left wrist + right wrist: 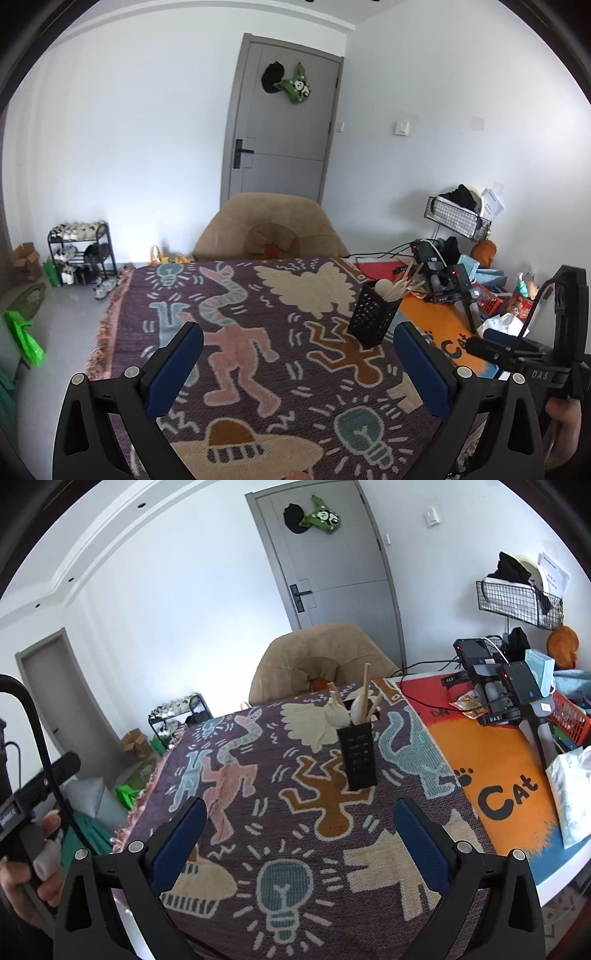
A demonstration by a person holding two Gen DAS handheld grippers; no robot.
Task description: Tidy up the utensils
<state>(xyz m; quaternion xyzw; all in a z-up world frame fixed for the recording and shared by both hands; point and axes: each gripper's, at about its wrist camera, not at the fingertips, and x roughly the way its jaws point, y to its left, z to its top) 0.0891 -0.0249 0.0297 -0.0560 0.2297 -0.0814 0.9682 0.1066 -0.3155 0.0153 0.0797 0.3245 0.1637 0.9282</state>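
We see the left gripper [298, 345] as two black plastic arms with dark blue pads [177, 365] inside and round silver screws near the joints. The right gripper [300, 821] has the same build. From the left camera, the other handle carries white letters "DAS" and a thin black cable. Bare skin of the person's hand [35, 864] shows, one finger wrapped in pale tape.

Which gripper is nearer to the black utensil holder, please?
Probably the right gripper: the utensil holder stands just ahead, between its fingers. From the left gripper, it sits ahead and rightward.
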